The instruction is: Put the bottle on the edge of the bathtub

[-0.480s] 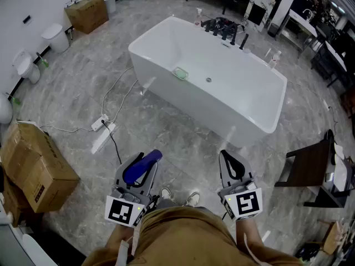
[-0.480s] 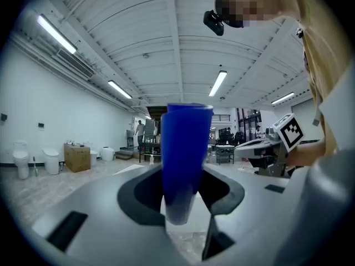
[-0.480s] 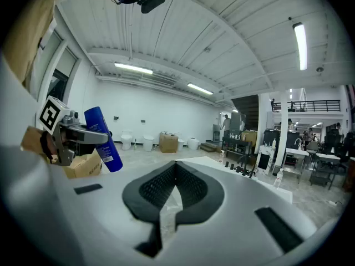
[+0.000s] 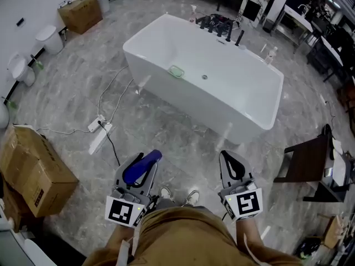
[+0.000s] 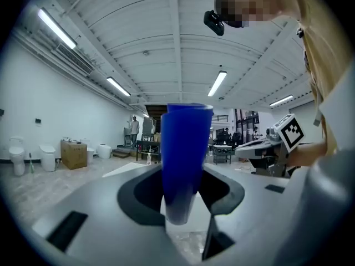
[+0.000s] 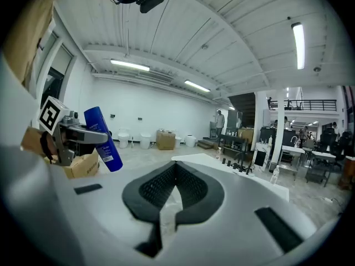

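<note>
A blue bottle lies between the jaws of my left gripper, which is shut on it low in the head view. In the left gripper view the bottle stands upright between the dark pads, filling the middle. My right gripper is beside it, shut and empty; its ribbed pads meet in the right gripper view. That view also has the bottle at the left. The white bathtub stands ahead on the grey floor, well apart from both grippers.
Dark tap fittings and small bottles sit on the tub's far rim, a green dish on the tub's near rim. A power strip with cables lies on the floor. Cardboard boxes stand left, a dark chair right.
The tub and floor sit slightly higher and further left in the head view. Both grippers keep their places, the bottle still in the left one.
</note>
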